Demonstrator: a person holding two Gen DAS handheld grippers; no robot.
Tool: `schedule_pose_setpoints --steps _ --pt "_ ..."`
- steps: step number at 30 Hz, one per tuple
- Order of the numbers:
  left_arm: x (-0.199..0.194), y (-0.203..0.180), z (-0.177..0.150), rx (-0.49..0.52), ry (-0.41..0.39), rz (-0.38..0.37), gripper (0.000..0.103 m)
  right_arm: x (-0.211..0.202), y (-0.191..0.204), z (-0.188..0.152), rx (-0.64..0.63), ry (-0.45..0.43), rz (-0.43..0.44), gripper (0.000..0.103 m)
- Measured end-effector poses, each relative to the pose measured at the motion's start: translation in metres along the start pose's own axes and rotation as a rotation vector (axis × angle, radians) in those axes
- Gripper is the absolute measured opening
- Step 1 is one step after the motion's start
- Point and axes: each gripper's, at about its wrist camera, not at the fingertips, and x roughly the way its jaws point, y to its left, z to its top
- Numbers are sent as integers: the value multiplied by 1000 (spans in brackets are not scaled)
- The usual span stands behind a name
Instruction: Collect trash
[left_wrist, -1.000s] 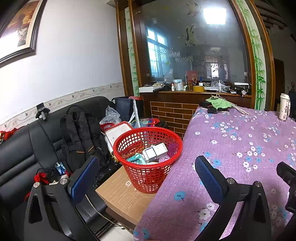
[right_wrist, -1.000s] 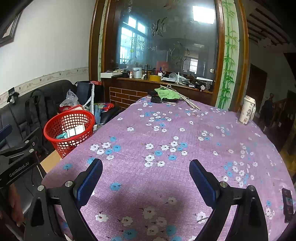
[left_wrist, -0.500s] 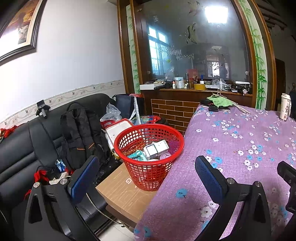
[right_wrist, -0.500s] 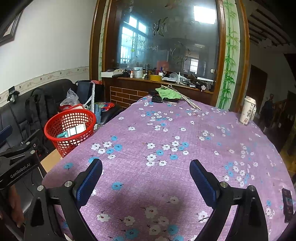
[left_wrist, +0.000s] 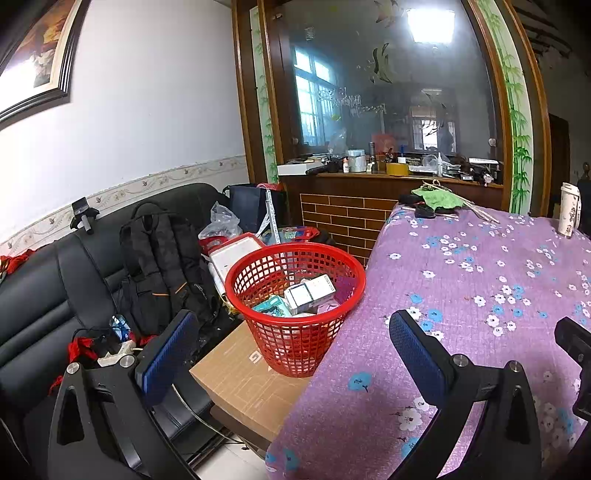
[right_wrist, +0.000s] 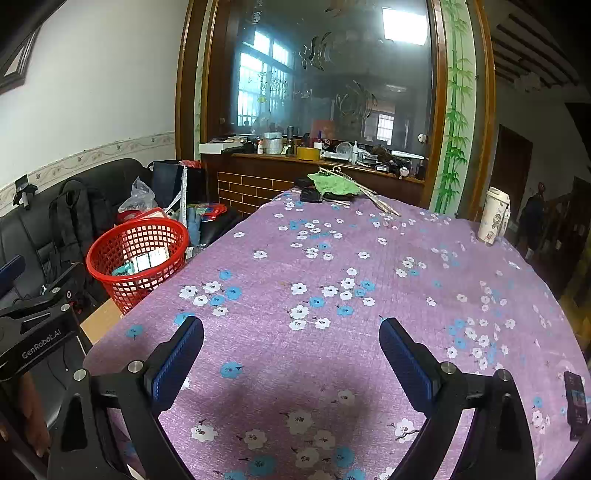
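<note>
Trash (left_wrist: 308, 295): small cardboard cartons and crumpled wrappers, heaped inside round red plastic mesh basket (left_wrist: 295, 314), perched on brown cardboard box (left_wrist: 247, 384) just beside table edge. Left gripper (left_wrist: 291, 350) spread wide, blue ribbed pads bare, hovering before basket. Right gripper (right_wrist: 291, 354) likewise agape over purple floral tablecloth (right_wrist: 332, 295), gripping nothing. Black leather sofa (left_wrist: 48, 280) with black fabric backpack (left_wrist: 162, 266) behind.

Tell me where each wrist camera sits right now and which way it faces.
Left wrist: on the left gripper, open, facing the red basket on a cardboard box beside the table.
Right wrist: on the right gripper, open, over the purple tablecloth; left gripper's body at its left edge.
Shared: basket, tablecloth, white cup, sofa.
</note>
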Motion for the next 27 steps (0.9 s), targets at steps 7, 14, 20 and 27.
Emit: schedule_pose_setpoints --steps 7,14,20,27 --pt "0 0 -1 2 1 -1 103 2 0 -1 2 11 5 98" --pt "1 0 0 2 -1 2 103 3 1 -1 2 11 5 98" --pt "0 0 -1 2 0 1 103 4 1 -2 2 14 3 98" --pt "2 3 1 3 3 6 103 5 1 -3 5 16 5 98"
